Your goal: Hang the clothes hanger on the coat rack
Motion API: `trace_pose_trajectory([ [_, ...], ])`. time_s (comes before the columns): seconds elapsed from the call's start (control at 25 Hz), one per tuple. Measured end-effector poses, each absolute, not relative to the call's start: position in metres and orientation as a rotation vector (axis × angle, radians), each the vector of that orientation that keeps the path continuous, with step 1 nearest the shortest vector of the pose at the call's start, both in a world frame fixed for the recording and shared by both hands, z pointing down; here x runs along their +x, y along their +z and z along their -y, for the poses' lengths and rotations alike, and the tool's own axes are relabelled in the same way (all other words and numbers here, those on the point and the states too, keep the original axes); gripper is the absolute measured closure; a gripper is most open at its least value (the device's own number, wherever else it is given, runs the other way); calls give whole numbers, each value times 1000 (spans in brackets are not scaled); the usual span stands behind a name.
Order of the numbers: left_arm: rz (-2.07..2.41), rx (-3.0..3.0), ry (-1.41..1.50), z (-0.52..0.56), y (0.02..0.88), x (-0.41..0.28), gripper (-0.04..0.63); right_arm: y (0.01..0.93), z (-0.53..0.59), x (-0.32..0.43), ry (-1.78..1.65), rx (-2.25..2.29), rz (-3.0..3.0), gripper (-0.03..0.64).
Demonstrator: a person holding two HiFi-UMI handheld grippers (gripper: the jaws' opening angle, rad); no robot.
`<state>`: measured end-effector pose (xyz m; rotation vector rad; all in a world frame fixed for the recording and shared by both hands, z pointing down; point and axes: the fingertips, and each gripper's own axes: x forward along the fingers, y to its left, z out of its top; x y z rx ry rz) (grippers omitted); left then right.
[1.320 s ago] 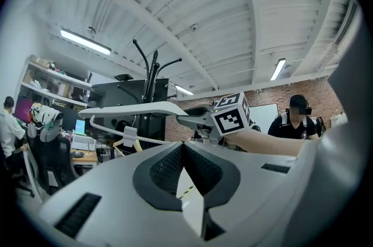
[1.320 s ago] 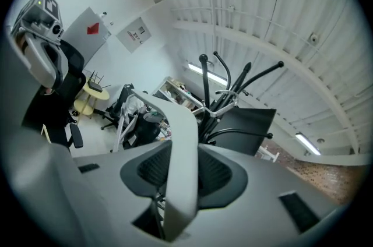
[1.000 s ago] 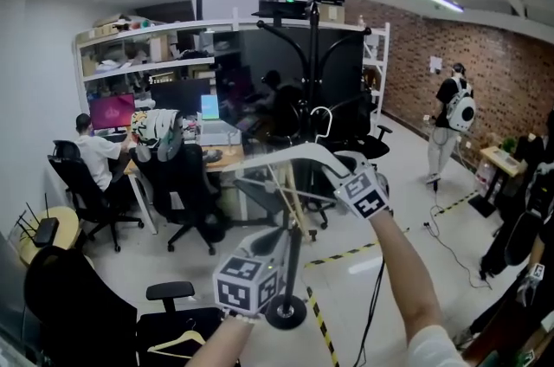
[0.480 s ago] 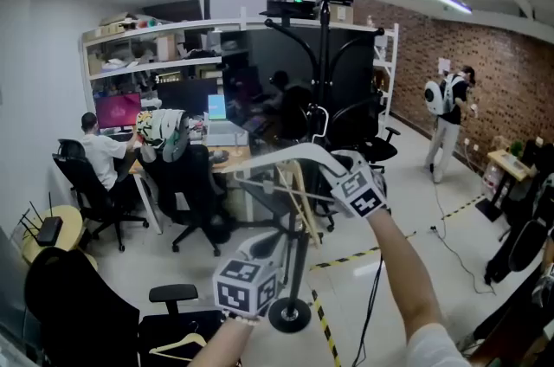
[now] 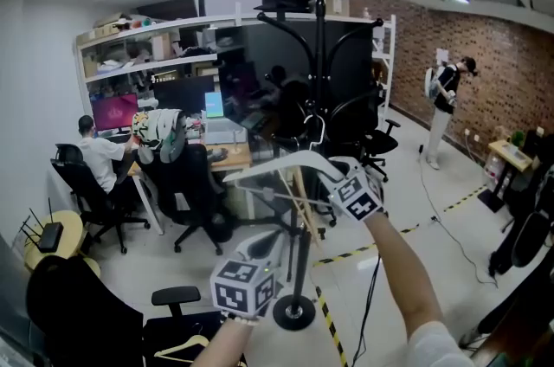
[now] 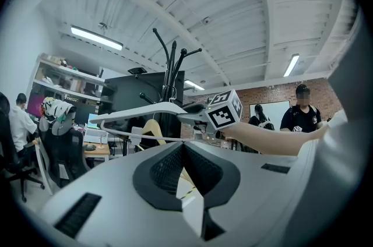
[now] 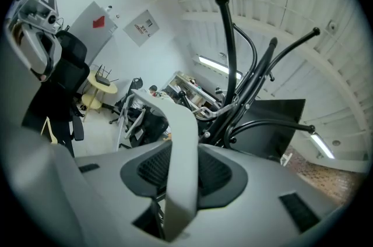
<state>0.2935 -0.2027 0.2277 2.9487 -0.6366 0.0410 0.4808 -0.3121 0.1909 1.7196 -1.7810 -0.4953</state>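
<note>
A pale grey clothes hanger [image 5: 281,164] is held up in front of the black coat rack [image 5: 318,88]. My right gripper [image 5: 336,177] is shut on one of its arms, near the neck. In the right gripper view the hanger [image 7: 176,123] runs up between the pads of that gripper [image 7: 182,169], and its metal hook [image 7: 214,113] lies close against the rack's curved arms [image 7: 236,59]. The left gripper [image 5: 264,246] is lower and nearer to me. Its pads [image 6: 169,165] meet with nothing between them. From there I see the hanger [image 6: 143,112] beyond the jaws, and a tan wooden hanger [image 6: 153,127] by the pole.
The rack's round base [image 5: 294,313] stands on the floor beside yellow-black tape [image 5: 329,331]. Black office chairs [image 5: 186,192] and desks with a seated person [image 5: 95,157] fill the left. Another person [image 5: 443,101] stands at the brick wall. A wooden hanger [image 5: 177,348] lies on a near chair.
The right gripper and the grey hanger have come slightly down in front of the rack. The left gripper has barely shifted. The standing person has walked toward the brick wall.
</note>
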Motion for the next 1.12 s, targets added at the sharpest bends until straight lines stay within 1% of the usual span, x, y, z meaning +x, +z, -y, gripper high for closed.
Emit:
trace_pose_trajectory([
  [0.76, 685, 2919, 64, 207, 241, 297, 606, 243, 335, 507, -400, 1728, 1807, 460],
  [1.12, 679, 2900, 91, 201, 251, 297, 606, 243, 339, 518, -412, 1760, 1763, 451],
])
